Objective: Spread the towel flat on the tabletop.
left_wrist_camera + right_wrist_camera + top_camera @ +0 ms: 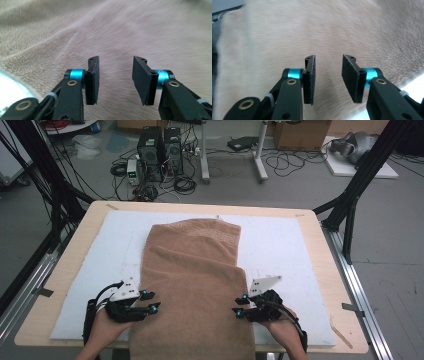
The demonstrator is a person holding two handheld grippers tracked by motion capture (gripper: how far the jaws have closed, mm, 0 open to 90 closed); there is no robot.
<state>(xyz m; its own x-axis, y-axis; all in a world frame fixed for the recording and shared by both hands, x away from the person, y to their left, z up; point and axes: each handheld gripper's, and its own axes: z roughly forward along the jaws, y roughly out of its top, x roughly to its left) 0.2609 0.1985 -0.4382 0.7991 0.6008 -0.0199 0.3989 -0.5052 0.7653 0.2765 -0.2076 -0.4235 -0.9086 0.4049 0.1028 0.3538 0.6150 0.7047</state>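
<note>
High view: a brown towel [192, 285] lies lengthwise on a white mat [280, 245] covering the surface [320, 270]. It looks folded into a long strip, with a second layer whose edge crosses the middle, and its near end hangs over the front edge. So the folding seems partly done; judging by the length left, at least one more fold across remains. The left tongs [151, 302] sit at the towel's left edge and the right tongs [239, 306] at its right edge, both near the front, each held in a hand and pointing inward.

Left gripper view: the left tongs [115, 80] stand partly open over blurred brown cloth, with nothing between the pads.

Right gripper view: the right tongs [328, 78] are likewise partly open above the towel [337, 30], gripping nothing; white mat [414, 87] shows at the lower right.
</note>
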